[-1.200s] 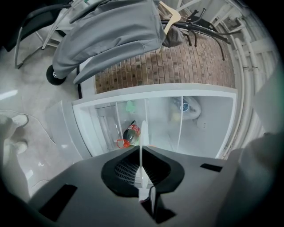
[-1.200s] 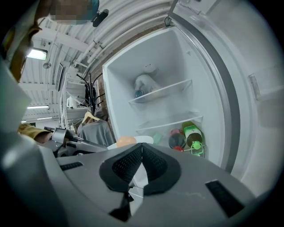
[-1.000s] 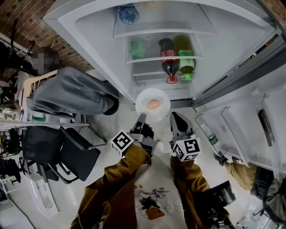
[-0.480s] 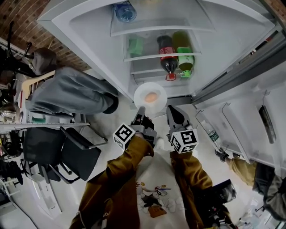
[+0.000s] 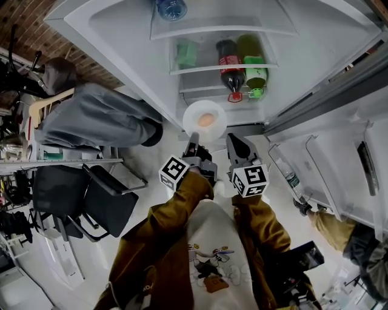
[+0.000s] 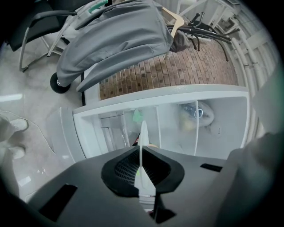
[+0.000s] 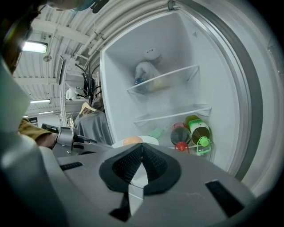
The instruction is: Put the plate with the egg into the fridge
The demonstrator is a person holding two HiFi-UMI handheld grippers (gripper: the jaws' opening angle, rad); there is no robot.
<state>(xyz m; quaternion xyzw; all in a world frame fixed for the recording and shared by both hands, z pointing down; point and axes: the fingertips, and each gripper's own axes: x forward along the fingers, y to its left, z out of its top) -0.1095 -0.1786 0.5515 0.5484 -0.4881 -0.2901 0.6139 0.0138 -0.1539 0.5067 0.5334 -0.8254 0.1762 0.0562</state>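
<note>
A white plate (image 5: 205,117) with a brown egg (image 5: 206,120) on it hangs in front of the open fridge (image 5: 121,42), just below the shelf of bottles. My left gripper (image 5: 194,139) is shut on the plate's near rim. In the left gripper view the plate (image 6: 143,133) shows edge-on, pinched in the left gripper (image 6: 142,170). My right gripper (image 5: 235,144) hovers beside the plate on the right, shut and empty. The right gripper view has the right gripper (image 7: 142,166) closed, with the plate (image 7: 148,140) and egg (image 7: 132,140) to its left.
On the fridge shelf stand a cola bottle (image 5: 230,72), a green bottle (image 5: 254,66) and a green pack (image 5: 189,53); a water bottle (image 5: 170,7) lies higher up. The open fridge door (image 5: 327,163) is on the right. A grey garment (image 5: 97,124) and a black chair (image 5: 91,200) are on the left.
Both grippers and the plate have moved forward, closer to the fridge opening. The left grip on the plate's rim is unchanged, and the right gripper stays shut.
</note>
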